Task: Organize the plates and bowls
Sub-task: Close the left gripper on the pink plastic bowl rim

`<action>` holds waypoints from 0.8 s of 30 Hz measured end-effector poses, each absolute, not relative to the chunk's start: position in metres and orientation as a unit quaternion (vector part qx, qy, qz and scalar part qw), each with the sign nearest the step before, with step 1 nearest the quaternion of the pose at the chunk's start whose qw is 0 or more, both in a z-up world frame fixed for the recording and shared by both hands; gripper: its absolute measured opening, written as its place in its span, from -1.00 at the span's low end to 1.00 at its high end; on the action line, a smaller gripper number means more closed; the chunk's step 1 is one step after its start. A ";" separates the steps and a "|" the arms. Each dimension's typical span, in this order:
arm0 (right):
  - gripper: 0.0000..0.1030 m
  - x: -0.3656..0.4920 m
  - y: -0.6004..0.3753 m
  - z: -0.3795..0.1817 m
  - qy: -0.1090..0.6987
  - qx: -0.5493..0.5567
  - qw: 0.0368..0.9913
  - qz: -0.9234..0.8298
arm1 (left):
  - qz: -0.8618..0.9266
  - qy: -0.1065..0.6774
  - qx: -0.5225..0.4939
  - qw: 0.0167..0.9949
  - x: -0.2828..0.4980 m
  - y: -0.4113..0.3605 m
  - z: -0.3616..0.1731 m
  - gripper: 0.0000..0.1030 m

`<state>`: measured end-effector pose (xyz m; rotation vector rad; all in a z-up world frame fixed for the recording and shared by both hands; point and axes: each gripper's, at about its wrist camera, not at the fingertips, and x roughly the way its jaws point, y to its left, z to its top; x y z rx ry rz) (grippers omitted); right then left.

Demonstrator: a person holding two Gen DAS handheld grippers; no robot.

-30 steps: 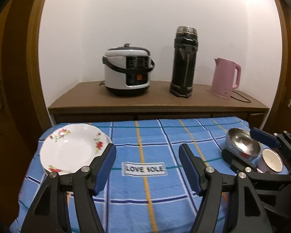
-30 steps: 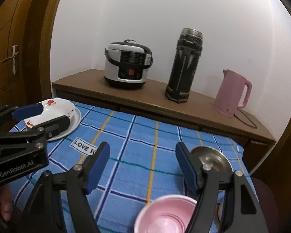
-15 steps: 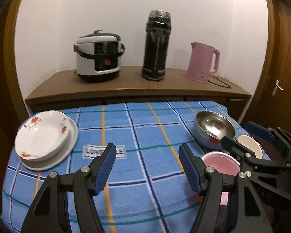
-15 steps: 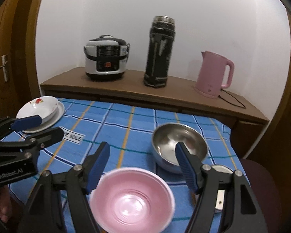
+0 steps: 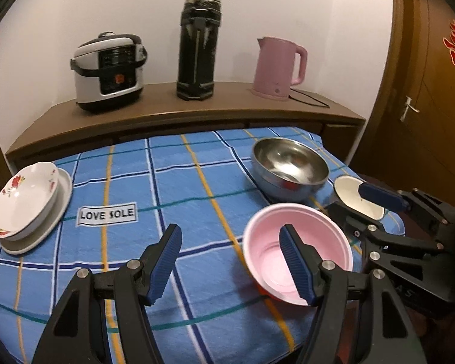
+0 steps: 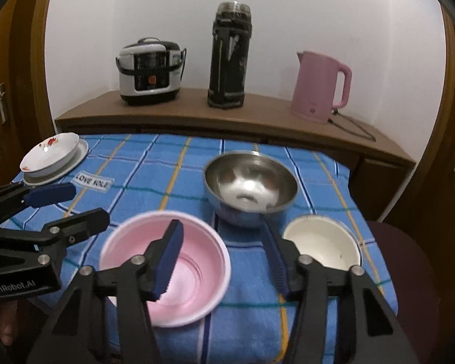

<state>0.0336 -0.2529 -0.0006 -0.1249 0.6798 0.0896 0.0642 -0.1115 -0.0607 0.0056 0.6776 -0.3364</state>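
Hovering wide open and empty, both tongs (left [image 5: 229, 262], right [image 6: 221, 261]) frame the pink bowl [image 6: 194, 270] low in frame, apparently untouched.

Shiny metal bowl [image 6: 250, 186], woven cloth [image 5: 179, 182]

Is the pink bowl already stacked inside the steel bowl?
No, the pink bowl sits on the blue cloth by itself, in front of the steel bowl, which holds nothing.
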 end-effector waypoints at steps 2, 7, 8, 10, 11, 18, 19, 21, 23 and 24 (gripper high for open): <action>-0.08 0.034 -0.258 -0.006 0.340 -0.057 0.938 0.042 | -0.168 0.334 0.006 0.927 0.065 -0.116 -0.064 0.34; -0.24 0.032 -0.266 -0.013 0.351 -0.043 0.934 0.051 | -0.170 0.344 0.014 0.923 0.065 -0.123 -0.073 0.34; -0.24 0.031 -0.267 -0.014 0.352 -0.041 0.933 0.054 | -0.171 0.345 0.014 0.923 0.065 -0.124 -0.074 0.34; -0.25 0.029 -0.268 -0.016 0.354 -0.037 0.932 0.061 | -0.173 0.346 0.015 0.922 0.065 -0.126 -0.076 0.34; -0.26 0.028 -0.268 -0.017 0.356 -0.035 0.932 0.063 | -0.175 0.347 0.014 0.922 0.065 -0.127 -0.076 0.33; -0.40 0.026 -0.271 -0.022 0.364 -0.026 0.928 0.074 | -0.185 0.366 0.009 0.912 0.068 -0.133 -0.086 -0.04; -0.43 0.026 -0.272 -0.023 0.365 -0.024 0.928 0.076 | -0.186 0.367 0.008 0.911 0.068 -0.133 -0.087 -0.05; -0.48 0.026 -0.271 -0.026 0.369 -0.024 0.926 0.079 | -0.183 0.367 0.008 0.912 0.069 -0.133 -0.088 -0.05; -0.56 0.025 -0.271 -0.029 0.371 -0.023 0.924 0.084 | -0.183 0.369 0.008 0.911 0.069 -0.133 -0.090 -0.29; -0.66 0.025 -0.270 -0.030 0.372 -0.023 0.924 0.087 | -0.183 0.371 0.009 0.910 0.069 -0.134 -0.091 -0.38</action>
